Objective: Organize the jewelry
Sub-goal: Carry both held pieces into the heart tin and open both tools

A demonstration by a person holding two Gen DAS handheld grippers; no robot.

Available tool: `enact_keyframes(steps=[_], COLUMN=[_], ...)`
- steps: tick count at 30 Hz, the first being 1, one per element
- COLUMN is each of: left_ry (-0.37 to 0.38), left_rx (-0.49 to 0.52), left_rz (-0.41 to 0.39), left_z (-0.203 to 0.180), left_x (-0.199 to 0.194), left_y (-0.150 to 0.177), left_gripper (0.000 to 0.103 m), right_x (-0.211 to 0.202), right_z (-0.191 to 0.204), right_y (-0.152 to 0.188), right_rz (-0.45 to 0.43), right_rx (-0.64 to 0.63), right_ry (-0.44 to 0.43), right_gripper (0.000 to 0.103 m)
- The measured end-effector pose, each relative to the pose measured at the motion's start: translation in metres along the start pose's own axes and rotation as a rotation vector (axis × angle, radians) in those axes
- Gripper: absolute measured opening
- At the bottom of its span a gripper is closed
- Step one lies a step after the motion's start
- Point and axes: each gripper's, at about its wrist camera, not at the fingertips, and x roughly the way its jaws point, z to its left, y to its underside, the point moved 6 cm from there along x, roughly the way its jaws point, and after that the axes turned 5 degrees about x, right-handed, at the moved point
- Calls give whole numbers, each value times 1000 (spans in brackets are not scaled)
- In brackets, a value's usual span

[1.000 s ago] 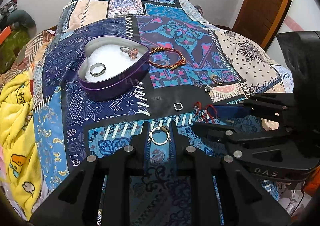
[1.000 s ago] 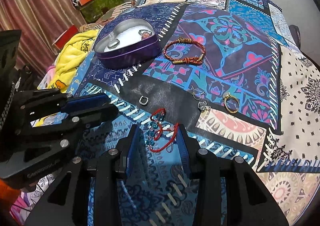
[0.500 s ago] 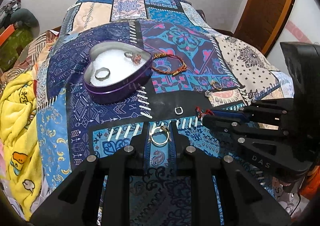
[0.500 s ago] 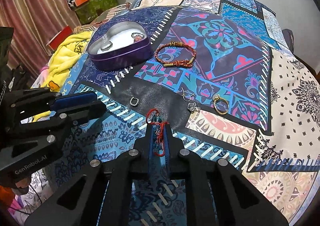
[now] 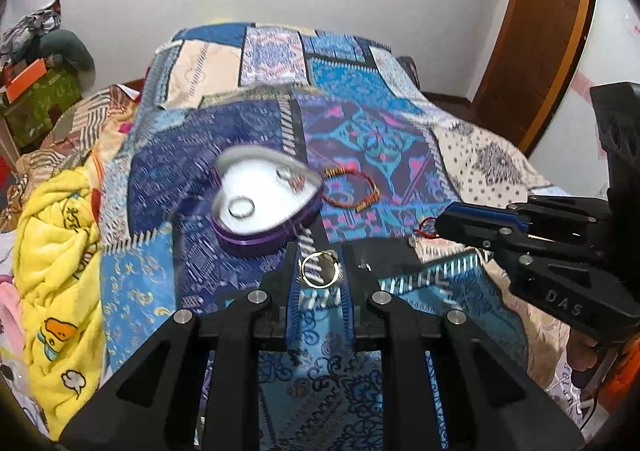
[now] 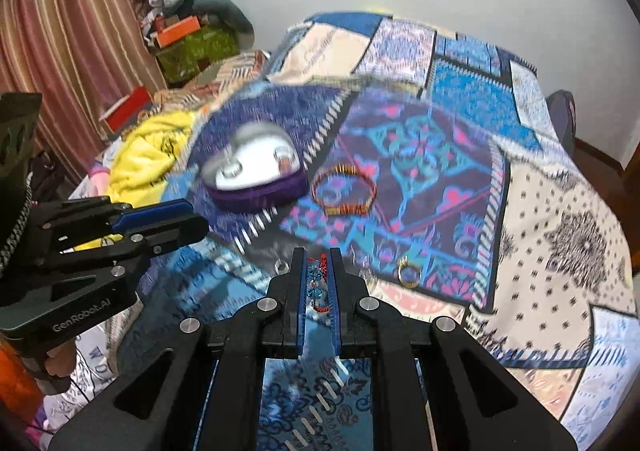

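My left gripper (image 5: 320, 271) is shut on a gold ring (image 5: 320, 270) and holds it above the patchwork bedspread, just in front of the purple heart-shaped tin (image 5: 266, 203). The tin (image 6: 256, 171) holds a silver ring (image 5: 241, 208) and a pink-stone ring (image 5: 292, 176). My right gripper (image 6: 318, 271) is shut on a red cord bracelet with blue beads (image 6: 316, 279), lifted off the bed. A red-and-gold braided bracelet (image 6: 344, 191) lies right of the tin. A gold ring (image 6: 409, 275) and a small silver piece (image 6: 282, 266) lie on the spread.
A yellow blanket (image 5: 56, 251) is bunched at the bed's left side. Boxes and clothes (image 6: 188, 35) pile up by the striped curtain (image 6: 72, 31). A wooden door (image 5: 540, 31) stands at the right. Each gripper shows in the other's view.
The right gripper closed on the red beaded bracelet and lifted it. Both grippers rose and tilted up, so the wall now shows. The left kept hold of its gold ring.
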Motion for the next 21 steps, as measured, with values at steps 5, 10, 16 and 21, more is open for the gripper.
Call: enact_keyframes(steps=[5, 10, 16, 21], left_ry=[-17, -31, -46, -39], left_rx=[-4, -19, -32, -42], left_rz=[-46, -87, -106, -91], left_z=[9, 21, 37, 48], left_x=[-12, -18, -16, -2], left_y=[-12, -24, -32, -34], left_gripper=[17, 17, 17, 17], right_x=[-10, -12, -4, 13], right_z=[7, 16, 23, 27], right_y=[-18, -36, -52, -63], right_rz=[-56, -95, -115, -104], right_rx=[-15, -30, -41, -41], right_ry=[-13, -31, -54, -86], right_gripper=[8, 8, 8, 9])
